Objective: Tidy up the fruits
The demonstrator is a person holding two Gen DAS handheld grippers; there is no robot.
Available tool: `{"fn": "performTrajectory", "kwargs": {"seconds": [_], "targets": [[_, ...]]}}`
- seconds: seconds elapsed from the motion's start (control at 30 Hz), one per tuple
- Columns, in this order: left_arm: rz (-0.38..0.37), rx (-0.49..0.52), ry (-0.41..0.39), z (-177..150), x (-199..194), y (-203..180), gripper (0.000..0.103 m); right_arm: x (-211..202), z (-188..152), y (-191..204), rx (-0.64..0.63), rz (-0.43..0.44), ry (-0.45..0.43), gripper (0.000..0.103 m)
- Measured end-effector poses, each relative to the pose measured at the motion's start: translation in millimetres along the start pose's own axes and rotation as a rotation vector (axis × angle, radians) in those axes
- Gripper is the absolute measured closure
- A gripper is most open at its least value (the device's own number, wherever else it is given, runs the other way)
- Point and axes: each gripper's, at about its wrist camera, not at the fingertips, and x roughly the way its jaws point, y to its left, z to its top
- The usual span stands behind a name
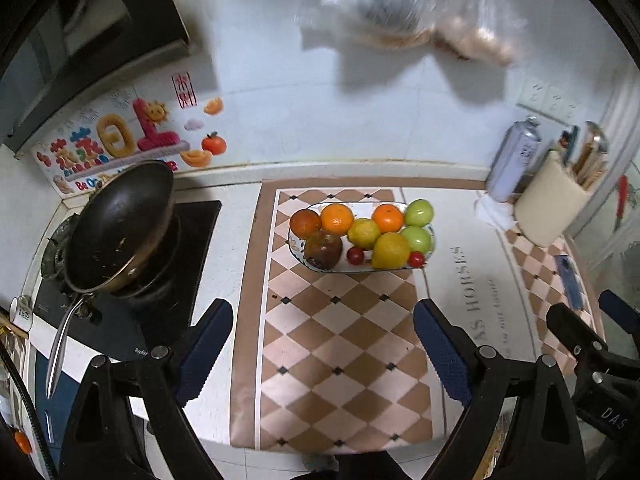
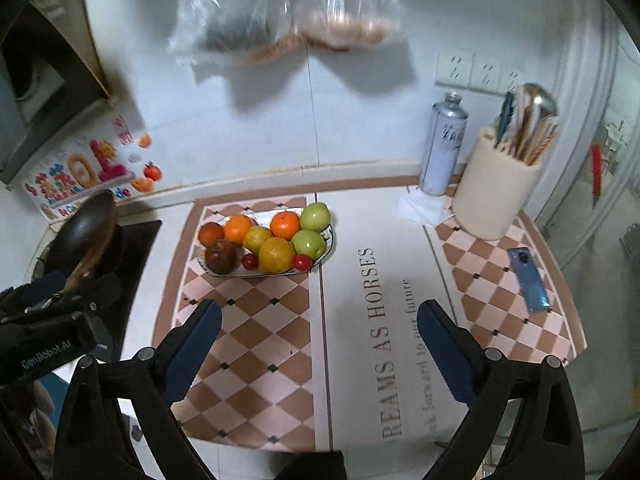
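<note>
A white plate point(image 1: 400, 267) point(image 2: 325, 249) on the checkered mat holds a pile of fruit: oranges point(image 1: 337, 219) point(image 2: 285, 225), two green apples point(image 1: 419, 213) point(image 2: 315, 216), lemons point(image 1: 391, 251) point(image 2: 275, 255), a dark red apple point(image 1: 323, 249) point(image 2: 220, 256) and small red tomatoes point(image 1: 355, 255) point(image 2: 302, 262). My left gripper point(image 1: 323, 320) is open and empty, well short of the plate. My right gripper point(image 2: 319, 322) is open and empty, nearer than the plate and to its right. The right gripper also shows at the right edge of the left wrist view point(image 1: 596, 320).
A tilted black pan point(image 1: 120, 224) sits on the stove at the left. A silver can point(image 2: 444, 144), a cream utensil holder point(image 2: 498, 184) and a blue phone point(image 2: 530, 280) stand at the right. Plastic bags point(image 2: 288, 12) hang on the wall above.
</note>
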Motion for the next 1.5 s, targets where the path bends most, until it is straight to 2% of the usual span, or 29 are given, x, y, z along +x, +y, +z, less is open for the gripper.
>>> {"fn": "performTrajectory", "kwargs": {"seconds": [0.3,0.5,0.67,0.97,1.33,1.5], "targets": [[-0.019,0.02,-0.105,-45,-85,5,0.011,-99,-44,1,0.016,0.002,-0.084,0.002],[-0.012,0.021,-0.138,-66,-123,14,0.011,-133,-55,13,-0.004,0.035,-0.102,0.002],[0.002,0.019,-0.154,-72,-137,17,0.011,-139,-53,16,-0.016,0.062,-0.104,0.002],[0.011,-0.01,-0.151,-59,-127,13,0.011,-107,-26,7,-0.017,0.067,-0.07,0.002],[0.043,-0.057,-0.086,-11,-64,9,0.011,-31,26,10,-0.058,0.037,-0.038,0.002],[0.067,-0.067,-0.061,6,-38,9,0.011,8,43,14,-0.074,0.025,0.002,0.002]]}}
